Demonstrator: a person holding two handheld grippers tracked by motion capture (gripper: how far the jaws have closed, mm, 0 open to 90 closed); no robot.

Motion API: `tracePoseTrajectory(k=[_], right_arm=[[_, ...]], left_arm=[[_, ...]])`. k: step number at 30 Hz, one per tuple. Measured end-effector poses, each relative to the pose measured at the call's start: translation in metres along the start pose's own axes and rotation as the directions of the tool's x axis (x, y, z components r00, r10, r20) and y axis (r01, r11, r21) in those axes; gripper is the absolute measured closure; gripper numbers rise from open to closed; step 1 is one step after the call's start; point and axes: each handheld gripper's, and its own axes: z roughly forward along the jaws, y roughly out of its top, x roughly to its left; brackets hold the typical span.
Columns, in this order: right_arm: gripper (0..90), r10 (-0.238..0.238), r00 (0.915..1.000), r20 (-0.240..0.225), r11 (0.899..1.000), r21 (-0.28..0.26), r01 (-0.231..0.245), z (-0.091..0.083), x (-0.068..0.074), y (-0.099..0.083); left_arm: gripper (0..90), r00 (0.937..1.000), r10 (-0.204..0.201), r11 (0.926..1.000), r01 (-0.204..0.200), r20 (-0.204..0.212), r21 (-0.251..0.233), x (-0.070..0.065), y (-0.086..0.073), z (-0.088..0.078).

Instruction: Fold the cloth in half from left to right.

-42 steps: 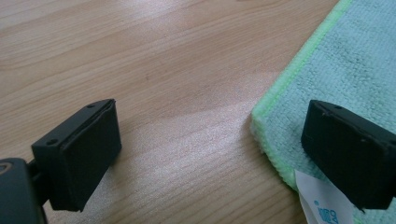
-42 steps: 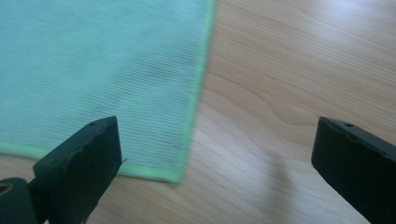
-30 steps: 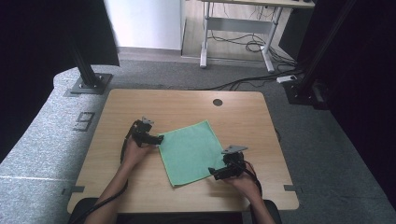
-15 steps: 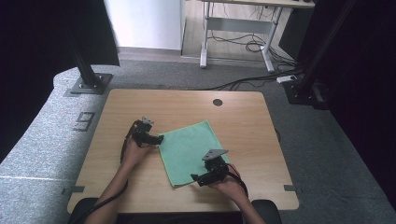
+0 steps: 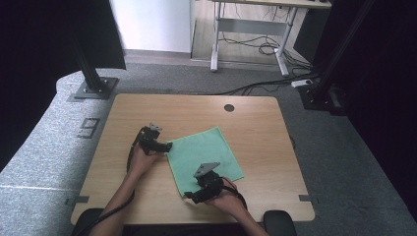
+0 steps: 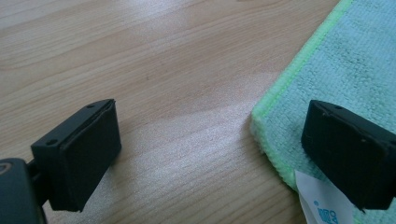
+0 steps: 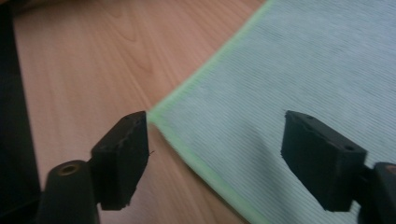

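Right gripper [image 5: 189, 197] leftward along cloth [image 5: 206, 150], jaws narrower.

Even, soft light falls on the desk [image 5: 147, 105] in the high view, while dark curtains at both sides stay nearly black. Both gripper views are sharp on the wood, with a pale sheen; the near black pads and cloth [image 7: 299, 70] edge blur slightly.

Both arms are bare to the elbow, no sleeves showing. Each hand carries a black gripper: the left gripper [image 5: 156, 142] and the right gripper [image 5: 202, 189] each bear a grey three-cornered plate on top and trail a black cable. The jaws end in blocky black pads [image 6: 86, 151] with small screw holes near their edges.
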Motion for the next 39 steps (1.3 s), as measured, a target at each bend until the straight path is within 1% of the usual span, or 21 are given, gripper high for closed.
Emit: tracePoseTrajectory(k=[6, 9, 10, 11, 12, 13, 15, 17, 18, 21, 22, 23, 24, 25, 27, 28, 29, 30, 32, 36, 39], right_arm=[[37.4, -0.044, 0.9982, -0.040, 0.999, 0.015, 0.045, 0.010, 0.014, 0.010], [44.2, -0.077, 0.9961, -0.043, 0.996, 0.032, 0.079, 0.016, 0.020, 0.014], [51.1, -0.094, 0.9945, -0.045, 0.994, 0.054, 0.097, 0.021, 0.023, 0.016], [51.1, -0.094, 0.9945, -0.045, 0.994, 0.054, 0.097, 0.021, 0.023, 0.016], [57.9, -0.123, 0.9923, -0.010, 0.989, 0.082, 0.124, 0.026, 0.025, 0.015], [57.9, -0.123, 0.9923, -0.010, 0.989, 0.082, 0.124, 0.026, 0.025, 0.015], [67.5, -0.142, 0.9898, 0.014, 0.985, 0.102, 0.140, 0.030, 0.026, 0.014], [75.8, -0.130, 0.9911, 0.028, 0.987, 0.097, 0.126, 0.031, 0.025, 0.013], [81.4, -0.122, 0.9916, 0.043, 0.988, 0.098, 0.118, 0.031, 0.025, 0.013], [84.9, -0.109, 0.9930, 0.045, 0.990, 0.095, 0.104, 0.030, 0.022, 0.012], [85.2, -0.103, 0.9938, 0.042, 0.991, 0.092, 0.098, 0.030, 0.021, 0.012], [85.3, -0.098, 0.9945, 0.038, 0.991, 0.090, 0.094, 0.030, 0.020, 0.012], [85.3, -0.098, 0.9945, 0.038, 0.991, 0.090, 0.094, 0.030, 0.020, 0.012], [85.3, -0.092, 0.9951, 0.037, 0.992, 0.090, 0.088, 0.030, 0.020, 0.012], [85.3, -0.092, 0.9950, 0.037, 0.992, 0.089, 0.089, 0.031, 0.020, 0.013], [85.3, -0.092, 0.9950, 0.037, 0.992, 0.089, 0.089, 0.031, 0.020, 0.013], [85.3, -0.093, 0.9951, 0.034, 0.992, 0.087, 0.089, 0.032, 0.020, 0.013], [85.2, -0.090, 0.9955, 0.031, 0.993, 0.083, 0.087, 0.033, 0.021, 0.014], [85.2, -0.088, 0.9960, 0.015, 0.994, 0.074, 0.087, 0.035, 0.021, 0.015], [85.4, -0.089, 0.9960, -0.010, 0.993, 0.073, 0.089, 0.041, 0.023, 0.021], [85.5, -0.092, 0.9957, -0.014, 0.993, 0.070, 0.092, 0.039, 0.024, 0.022]], left_arm=[[4.8, 1.0000, 0.001, 1.0000, -0.001, 0.000, 0.001, 0.000, 0.000, 0.000], [4.7, 1.0000, 0.001, 1.0000, -0.001, 0.000, 0.002, 0.000, 0.000, 0.000], [4.8, 1.0000, 0.001, 1.0000, -0.001, 0.000, 0.001, 0.000, 0.000, 0.000], [4.8, 1.0000, 0.000, 1.0000, 0.000, 0.000, 0.001, 0.000, 0.000, 0.000], [4.8, 1.0000, 0.000, 1.0000, 0.000, 0.000, 0.001, 0.000, 0.000, 0.000], [4.8, 1.0000, 0.000, 1.0000, 0.000, 0.000, 0.002, 0.000, 0.000, 0.000], [4.8, 1.0000, 0.001, 1.0000, -0.001, 0.000, 0.001, 0.000, 0.000, 0.000], [5.7, 1.0000, 0.007, 1.0000, -0.007, 0.004, -0.003, 0.000, 0.000, -0.001], [8.1, 0.9999, 0.009, 0.9999, -0.009, 0.007, -0.010, 0.000, -0.001, -0.002], [21.6, 0.9983, 0.042, 0.9984, -0.040, 0.041, -0.040, -0.003, -0.003, -0.005], [30.4, 0.9963, 0.059, 0.9971, -0.056, 0.062, -0.052, -0.004, -0.004, -0.006], [46.4, 0.9938, 0.077, 0.9954, -0.072, 0.080, -0.063, -0.006, -0.005, -0.008], [51.3, 0.9938, 0.077, 0.9954, -0.072, 0.080, -0.063, -0.006, -0.005, -0.008], [51.3, 0.9923, 0.078, 0.9951, -0.072, 0.096, -0.068, -0.008, -0.005, -0.008], [70.1, 0.9928, 0.062, 0.9963, -0.055, 0.103, -0.067, -0.009, -0.006, -0.009], [75.6, 0.9928, 0.062, 0.9963, -0.055, 0.103, -0.067, -0.009, -0.006, -0.009], [75.6, 0.9919, 0.043, 0.9976, -0.037, 0.119, -0.059, -0.007, -0.005, -0.010], [82.2, 0.9913, 0.032, 0.9983, -0.025, 0.127, -0.052, -0.006, -0.005, -0.010], [87.7, 0.9917, 0.013, 0.9994, -0.009, 0.128, -0.035, -0.003, -0.005, -0.012], [88.6, 0.9935, -0.007, 0.9996, 0.010, 0.114, -0.025, 0.000, -0.006, -0.015], [88.6, 0.9947, 0.003, 0.9997, 0.000, 0.102, -0.024, -0.001, -0.005, -0.017]])
